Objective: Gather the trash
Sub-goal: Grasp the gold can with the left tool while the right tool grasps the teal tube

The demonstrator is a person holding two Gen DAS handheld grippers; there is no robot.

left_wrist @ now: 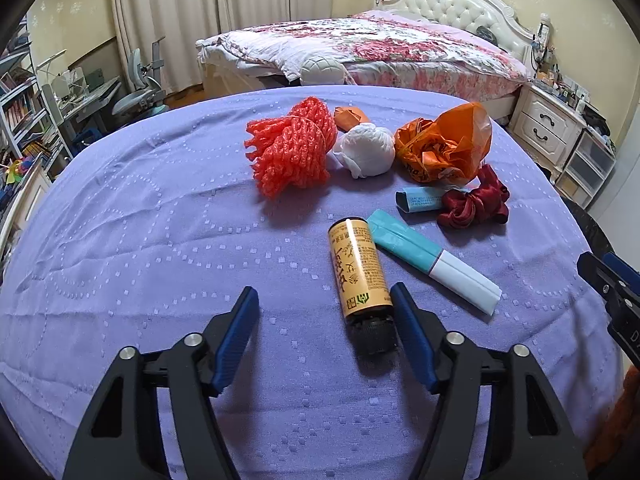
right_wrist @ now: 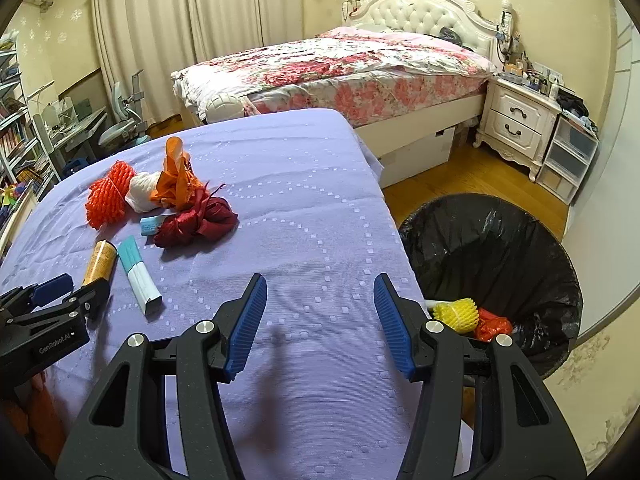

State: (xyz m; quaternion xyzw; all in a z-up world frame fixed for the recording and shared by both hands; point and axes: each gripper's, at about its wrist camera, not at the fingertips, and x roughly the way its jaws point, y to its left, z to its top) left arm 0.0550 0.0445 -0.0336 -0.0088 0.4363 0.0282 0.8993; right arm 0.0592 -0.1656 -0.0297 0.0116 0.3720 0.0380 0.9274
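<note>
Partly done. The black-lined trash bin (right_wrist: 492, 276) beside the table already holds a yellow foam net (right_wrist: 456, 314) and a red wrapper (right_wrist: 492, 328).

Still on the purple tablecloth (left_wrist: 140, 240): red foam net (left_wrist: 290, 152), white wad (left_wrist: 364, 150), orange plastic bag (left_wrist: 444, 144), dark red scrunchie (left_wrist: 476, 204), small blue box (left_wrist: 418, 199), teal-and-white box (left_wrist: 432, 260), yellow bottle (left_wrist: 358, 276).

Left gripper (left_wrist: 325, 300): jaws apart around the bottle's cap end, right pad next to it, no squeeze seen. Right gripper (right_wrist: 320, 304): spread, empty, over bare cloth.
</note>
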